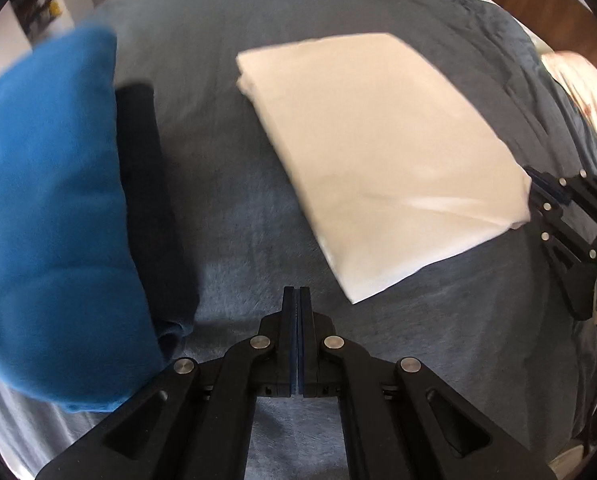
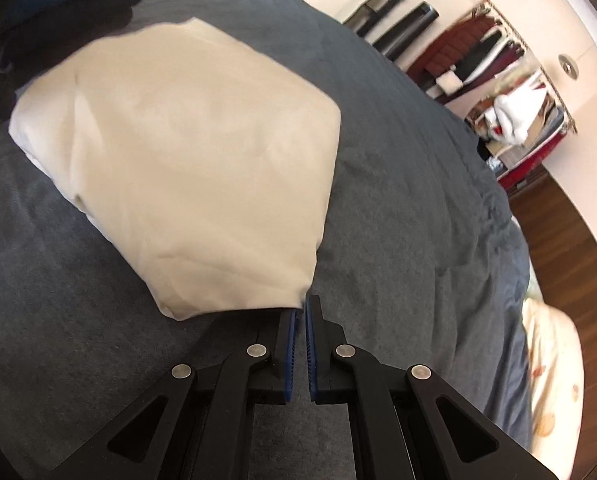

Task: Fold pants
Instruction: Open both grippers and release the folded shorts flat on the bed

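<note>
The cream pants (image 1: 378, 152) lie folded into a flat rectangle on the grey bed cover (image 1: 238, 220). My left gripper (image 1: 297, 290) is shut and empty, hovering over bare cover just short of the pants' near corner. In the right wrist view the pants (image 2: 186, 160) fill the upper left. My right gripper (image 2: 304, 304) is shut with its tips against the near right corner, and that corner overlaps the left fingertip. No cloth shows between the pads. The left wrist view shows the right gripper (image 1: 532, 189) at the pants' far right corner.
A folded blue garment (image 1: 46, 200) and a dark one (image 1: 150, 200) lie to the left of the pants. The bed's right edge drops to cream patterned bedding (image 2: 550, 360) and a wooden floor (image 2: 558, 232). A clothes rack (image 2: 498, 80) stands against the far wall.
</note>
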`<act>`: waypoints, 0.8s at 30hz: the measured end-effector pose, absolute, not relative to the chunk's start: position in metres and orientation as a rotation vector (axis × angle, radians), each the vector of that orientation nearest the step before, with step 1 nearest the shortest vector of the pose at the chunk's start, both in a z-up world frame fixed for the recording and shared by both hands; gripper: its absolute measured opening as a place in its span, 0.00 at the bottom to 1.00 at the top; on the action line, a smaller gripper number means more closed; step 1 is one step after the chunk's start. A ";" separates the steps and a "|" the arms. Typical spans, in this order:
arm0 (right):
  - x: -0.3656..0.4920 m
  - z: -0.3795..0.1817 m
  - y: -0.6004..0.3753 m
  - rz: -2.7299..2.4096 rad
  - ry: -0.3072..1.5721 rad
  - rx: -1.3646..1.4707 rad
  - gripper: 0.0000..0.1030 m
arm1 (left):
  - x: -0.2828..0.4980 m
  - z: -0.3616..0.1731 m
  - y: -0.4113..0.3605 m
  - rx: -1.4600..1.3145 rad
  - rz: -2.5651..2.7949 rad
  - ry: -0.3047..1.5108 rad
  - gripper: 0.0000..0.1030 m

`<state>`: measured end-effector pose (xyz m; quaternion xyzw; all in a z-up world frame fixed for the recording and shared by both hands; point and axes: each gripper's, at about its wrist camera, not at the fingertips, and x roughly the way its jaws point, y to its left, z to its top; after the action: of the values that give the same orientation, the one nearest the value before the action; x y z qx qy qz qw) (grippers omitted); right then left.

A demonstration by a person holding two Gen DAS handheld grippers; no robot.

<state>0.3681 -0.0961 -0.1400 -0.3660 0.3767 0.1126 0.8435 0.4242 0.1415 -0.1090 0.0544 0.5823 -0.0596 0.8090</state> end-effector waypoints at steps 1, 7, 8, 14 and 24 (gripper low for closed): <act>0.366 -0.140 -0.094 0.239 0.780 -0.790 0.05 | 0.423 -0.106 0.136 0.136 -0.142 1.237 0.03; 0.350 -0.137 -0.103 0.241 0.823 -0.806 0.31 | 0.416 -0.084 0.112 0.205 -0.177 1.167 0.08; 0.347 -0.132 -0.107 0.227 0.832 -0.791 0.31 | 0.416 -0.082 0.110 0.210 -0.187 1.155 0.09; 0.340 -0.078 -0.108 0.255 0.779 -0.589 0.30 | 0.425 -0.072 0.089 0.192 -0.276 1.067 0.14; 0.365 -0.088 -0.079 0.350 0.806 -0.398 0.19 | 0.446 -0.089 0.055 0.169 -0.403 1.031 0.15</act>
<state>0.3648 -0.0788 -0.0881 -0.1914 0.3877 0.1681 0.8859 0.4458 0.0547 -0.0891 0.0803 0.4890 -0.1914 0.8473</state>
